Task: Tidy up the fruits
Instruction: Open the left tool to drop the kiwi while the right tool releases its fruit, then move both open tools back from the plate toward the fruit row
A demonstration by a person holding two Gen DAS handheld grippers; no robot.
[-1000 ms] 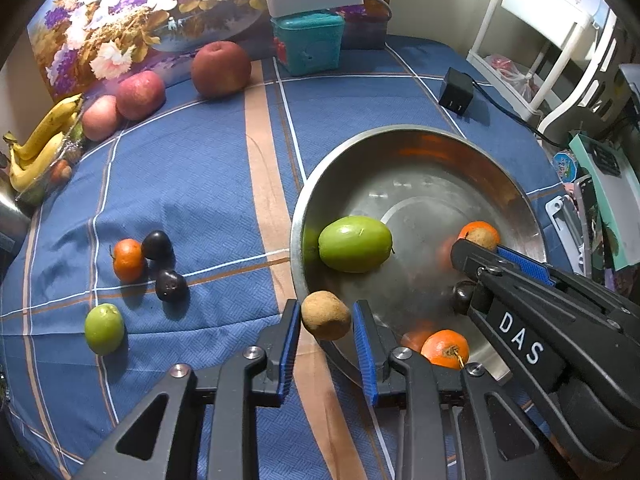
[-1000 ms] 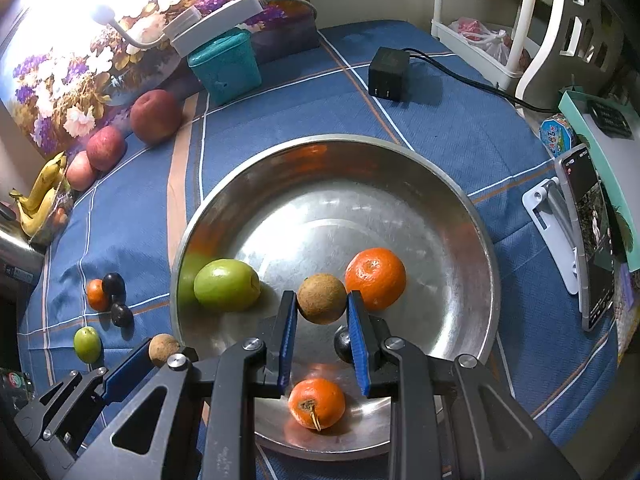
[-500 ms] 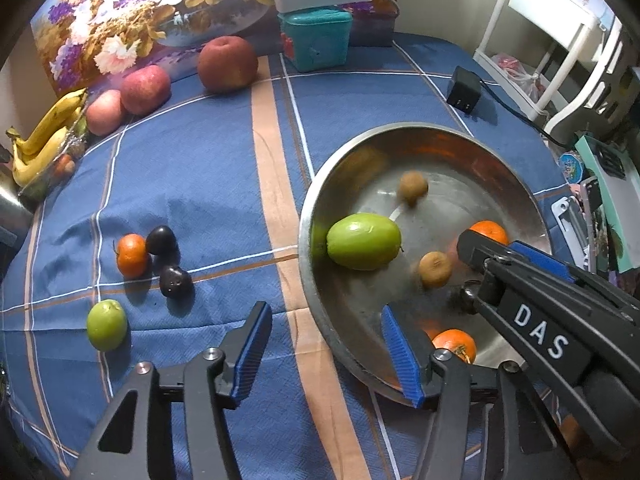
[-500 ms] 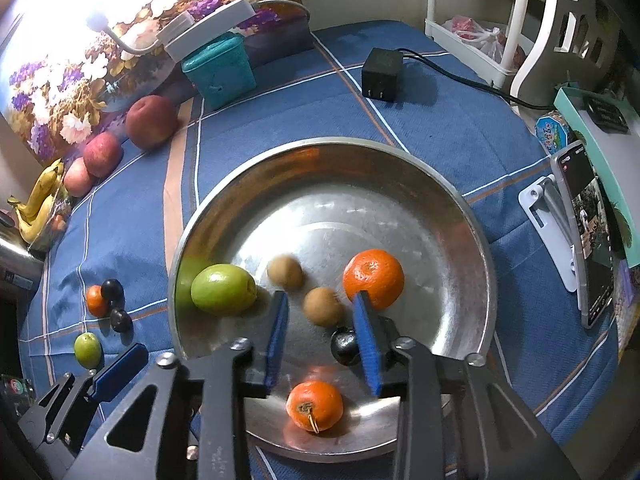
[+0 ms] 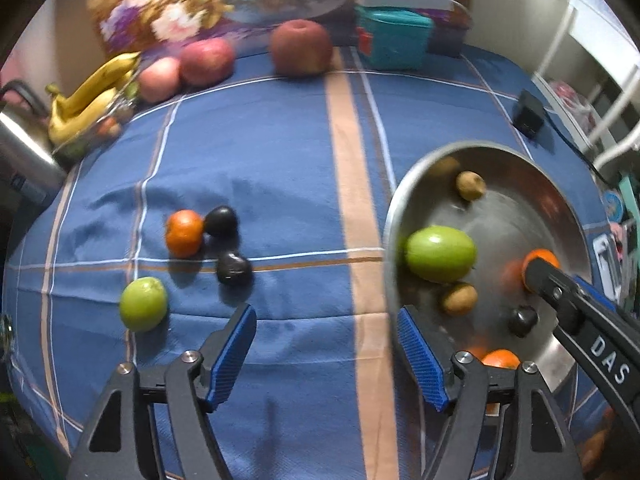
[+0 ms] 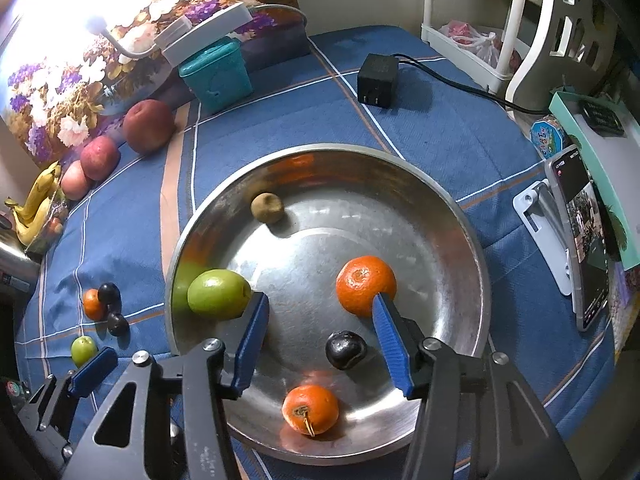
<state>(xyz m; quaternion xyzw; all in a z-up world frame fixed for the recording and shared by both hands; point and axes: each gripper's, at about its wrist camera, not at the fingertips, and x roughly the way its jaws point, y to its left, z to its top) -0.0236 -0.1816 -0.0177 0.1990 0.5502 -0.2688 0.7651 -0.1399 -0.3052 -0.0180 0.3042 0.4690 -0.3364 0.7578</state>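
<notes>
A steel bowl [image 6: 460,208] on the blue cloth holds a green fruit [image 6: 218,294], two oranges [image 6: 366,290] [image 6: 310,409], a dark plum [image 6: 346,350] and a brown kiwi [image 6: 267,208]. A second brown kiwi [image 5: 459,299] shows only in the left wrist view. My right gripper [image 6: 320,304] hangs over the bowl, jaws opening, nothing between them. My left gripper [image 5: 324,320] is over the cloth just left of the bowl rim [image 5: 390,216], jaws opening and empty. Left of it lie an orange [image 5: 184,233], two dark plums [image 5: 221,221] [image 5: 234,267] and a green fruit [image 5: 143,309].
Three apples [image 5: 300,52], bananas [image 5: 92,96] and a teal box [image 5: 394,42] line the back edge. A metal kettle [image 5: 20,148] stands far left. A black adapter [image 6: 376,80] with cable, a phone on a stand [image 6: 580,240] and a white rack [image 6: 480,52] sit to the right.
Both grippers opened and let go of their brown kiwis, which rolled into the bowl. The left gripper moved left, off the bowl rim and over the cloth.
</notes>
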